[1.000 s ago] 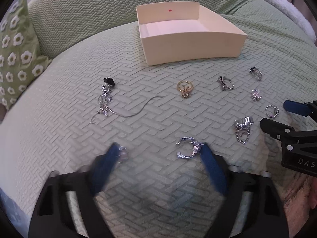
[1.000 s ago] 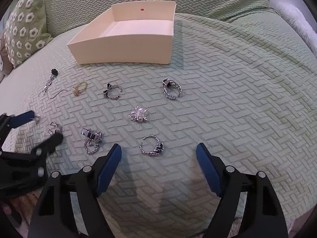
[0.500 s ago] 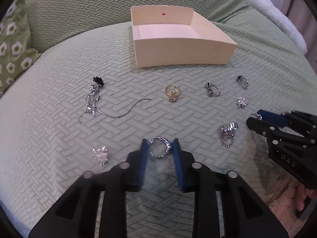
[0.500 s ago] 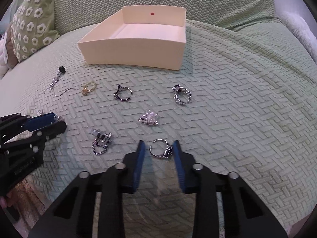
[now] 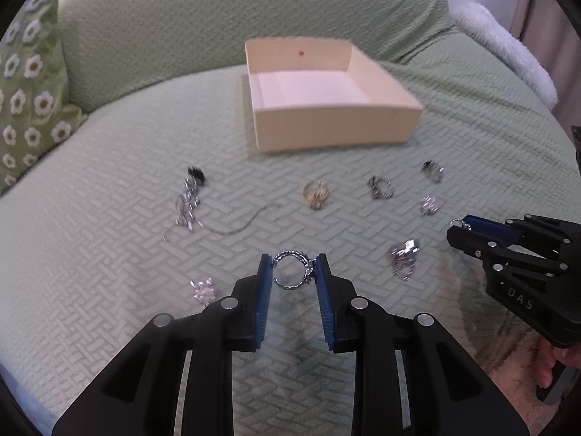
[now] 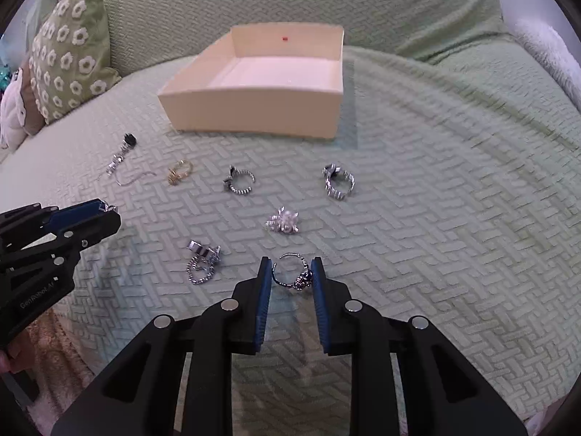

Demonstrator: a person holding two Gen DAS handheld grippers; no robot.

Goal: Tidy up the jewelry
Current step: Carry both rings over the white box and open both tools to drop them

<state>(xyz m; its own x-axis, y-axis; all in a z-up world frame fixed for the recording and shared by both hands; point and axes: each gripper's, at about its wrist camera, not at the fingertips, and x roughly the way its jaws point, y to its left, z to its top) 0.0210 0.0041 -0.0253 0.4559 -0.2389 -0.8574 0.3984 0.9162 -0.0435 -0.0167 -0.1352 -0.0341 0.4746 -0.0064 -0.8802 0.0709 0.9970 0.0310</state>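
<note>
My left gripper (image 5: 293,268) is shut on a silver twisted ring (image 5: 290,256) and holds it above the green cover. My right gripper (image 6: 291,270) is shut on a thin silver ring with a dark charm (image 6: 295,272), also lifted. An open cream box (image 5: 328,96) stands at the back; it also shows in the right wrist view (image 6: 261,83). Loose pieces lie in front of it: a black-topped dangle earring (image 5: 189,196), a gold ring (image 5: 316,192), a bow ring (image 6: 238,180), a chunky silver ring (image 6: 337,181), a pearl brooch (image 6: 285,221), a chain clip (image 6: 203,259) and a small pearl piece (image 5: 203,290).
All lies on a green textured sofa cover (image 6: 435,218). A flowered green cushion (image 6: 65,51) leans at the back left. A white fluffy throw (image 5: 508,43) lies at the right. Each gripper shows at the edge of the other's view.
Both grippers closed from wide open onto their rings, then lifted them off the cover and drew back, so the box now looks farther and more level.
</note>
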